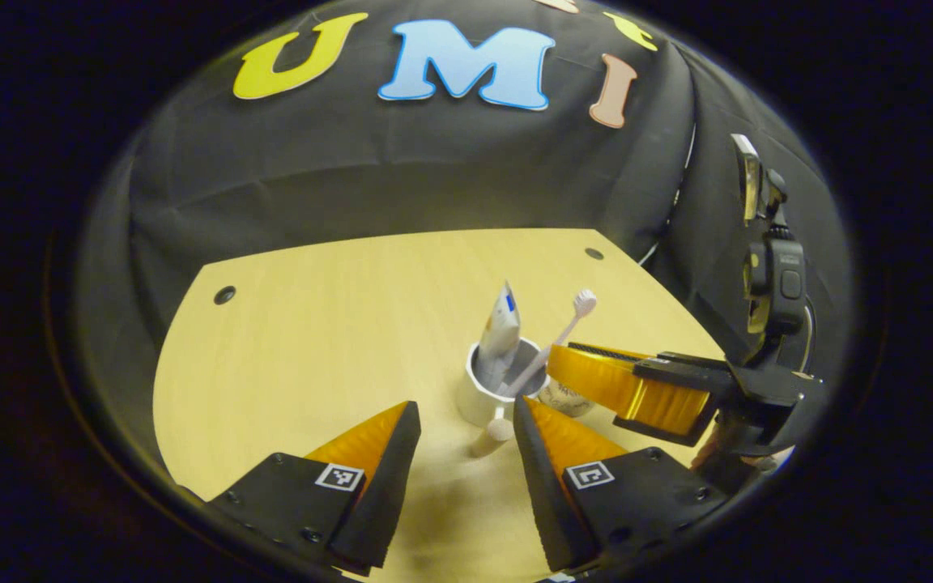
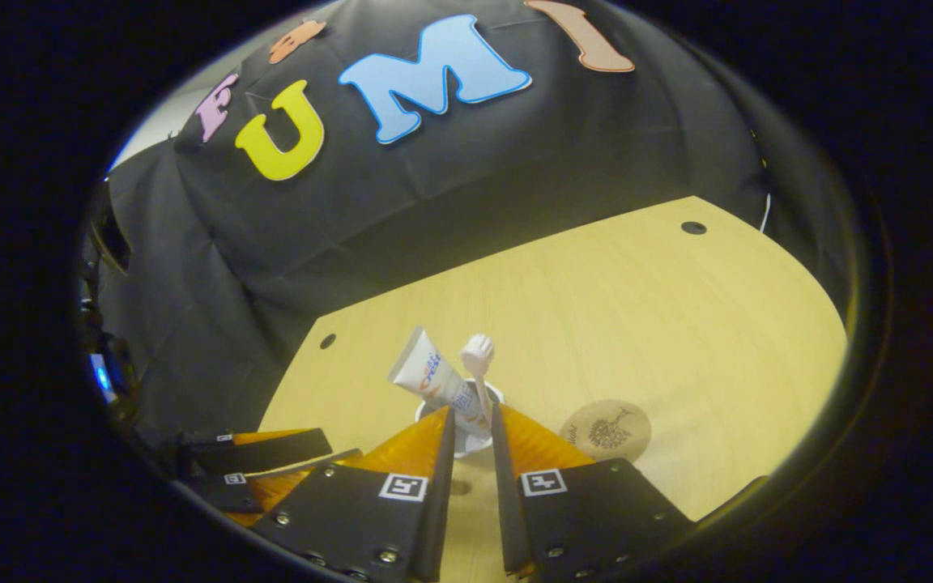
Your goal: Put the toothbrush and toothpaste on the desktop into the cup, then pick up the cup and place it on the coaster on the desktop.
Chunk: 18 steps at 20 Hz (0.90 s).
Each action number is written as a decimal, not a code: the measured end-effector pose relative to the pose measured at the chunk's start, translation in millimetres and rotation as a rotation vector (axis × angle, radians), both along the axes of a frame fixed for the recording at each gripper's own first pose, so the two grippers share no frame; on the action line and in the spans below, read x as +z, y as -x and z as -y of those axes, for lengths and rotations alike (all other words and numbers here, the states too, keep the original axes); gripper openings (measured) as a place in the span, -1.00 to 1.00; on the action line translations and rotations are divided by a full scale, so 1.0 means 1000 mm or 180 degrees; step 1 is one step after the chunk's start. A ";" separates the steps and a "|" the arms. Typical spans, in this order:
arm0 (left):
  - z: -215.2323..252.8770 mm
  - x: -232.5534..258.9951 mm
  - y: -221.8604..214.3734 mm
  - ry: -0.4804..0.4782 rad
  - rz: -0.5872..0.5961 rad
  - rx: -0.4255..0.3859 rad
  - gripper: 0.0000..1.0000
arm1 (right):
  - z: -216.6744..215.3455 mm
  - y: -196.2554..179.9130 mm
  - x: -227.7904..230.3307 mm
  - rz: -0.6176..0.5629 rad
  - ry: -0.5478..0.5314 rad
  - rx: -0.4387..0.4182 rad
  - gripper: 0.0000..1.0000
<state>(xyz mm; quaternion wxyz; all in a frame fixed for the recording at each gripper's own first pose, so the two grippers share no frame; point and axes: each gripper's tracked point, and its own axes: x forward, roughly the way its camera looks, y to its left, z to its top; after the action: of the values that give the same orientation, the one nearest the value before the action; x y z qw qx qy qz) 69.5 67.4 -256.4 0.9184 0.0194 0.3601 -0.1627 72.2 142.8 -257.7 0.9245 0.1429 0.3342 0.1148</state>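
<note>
- Right gripper (image 2: 473, 413): fingers drawn close together around the near wall of the cup (image 1: 483, 401), with a narrow gap between them. Cannot tell whether both press on it. Confirm a firm pinch before any lift.
- Left gripper (image 1: 460, 453): jaws spread wide, grasping nothing, hovering just near of the cup above the desk (image 1: 313, 340). Keep it clear of the handle (image 1: 499, 429), yet close enough to steady a wobble.
- Cup: upright at mid-desk, with the toothpaste (image 1: 499, 332) and toothbrush (image 1: 564, 330) both inside and leaning out above it. Judged step: carry it to the coaster (image 2: 606, 429), which lies flat just to the right.
- Lift straight up and only a little. Hold level, since the tall contents likely make the load top-heavy.
- Move right slowly and centre over the coaster. Lower until the base sits flat, then let go.
- Watch the toothbrush, loosely propped and likely first to swing or tip out.
- Hard to make out, right gripper view: lower cup and the contact spots, covered by the fingers.
- Left gripper view: most of the coaster, tucked behind a finger of the other tool.
- Lower ends of the toothpaste and toothbrush: sunk inside the cup.
</note>
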 end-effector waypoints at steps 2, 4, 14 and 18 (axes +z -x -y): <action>0.008 -0.012 0.005 0.0024 -0.0186 -0.0178 0.49 | 0.010 0.005 0.003 0.0001 0.0014 -0.0018 -0.46; 0.012 -0.025 0.005 -0.0043 -0.0406 -0.0317 0.49 | 0.027 0.007 0.009 0.0018 0.0016 -0.0108 -0.46; 0.006 -0.089 -0.015 -0.0783 -0.1232 -0.0633 0.53 | 0.144 0.031 0.007 -0.0094 0.0017 -0.0909 -0.46; 0.014 -0.106 -0.026 -0.0864 -0.1336 -0.0657 0.58 | 0.183 0.053 0.000 -0.0202 0.0042 -0.1155 -0.46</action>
<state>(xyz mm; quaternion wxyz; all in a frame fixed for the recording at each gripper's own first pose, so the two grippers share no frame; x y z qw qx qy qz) 95.7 53.1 -361.9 0.7912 0.1449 0.5572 -0.2062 19.4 -39.8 -257.3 0.9199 0.1983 0.3327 -0.0607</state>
